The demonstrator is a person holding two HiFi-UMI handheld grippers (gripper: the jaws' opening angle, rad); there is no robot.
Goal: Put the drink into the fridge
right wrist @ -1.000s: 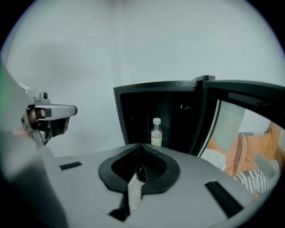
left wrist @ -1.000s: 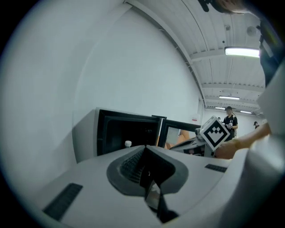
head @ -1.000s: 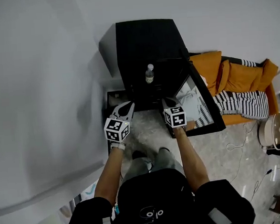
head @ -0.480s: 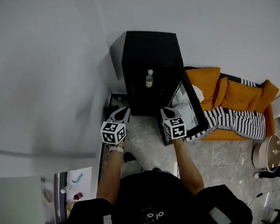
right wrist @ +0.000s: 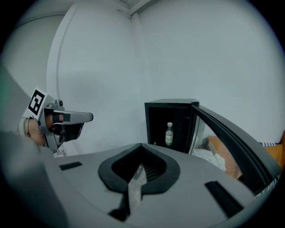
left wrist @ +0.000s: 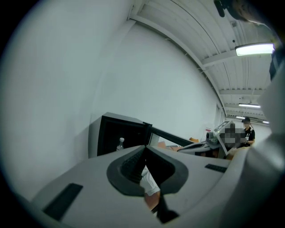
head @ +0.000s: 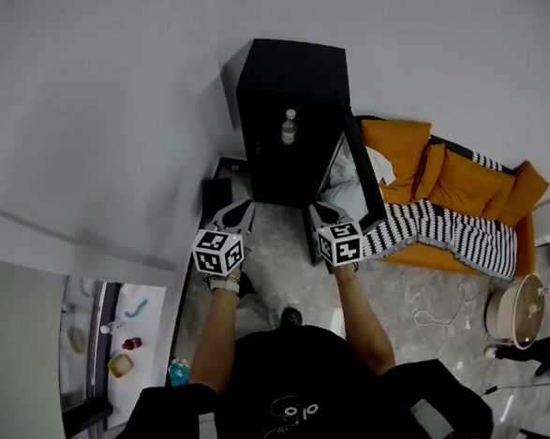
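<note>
The black fridge (head: 293, 105) stands against the white wall with its door (head: 351, 166) swung open to the right. A clear drink bottle (head: 289, 126) with a white cap stands upright inside it. It also shows in the left gripper view (left wrist: 120, 144) and the right gripper view (right wrist: 169, 133). Both grippers hang in the air well short of the fridge, pointing toward it. My left gripper (head: 241, 210) is shut and holds nothing. My right gripper (head: 319, 209) is shut and empty too, level with the door's outer edge.
An orange sofa (head: 460, 177) with a striped blanket (head: 450, 234) sits right of the fridge, just behind the open door. A round white appliance (head: 516, 311) and cables lie on the floor at right. A small table with items (head: 124, 337) is at lower left. A person (left wrist: 247, 131) stands far off.
Both grippers have drawn back from the fridge and risen together, so the fridge now looks farther off. The bottle stays inside and the door stays open.
</note>
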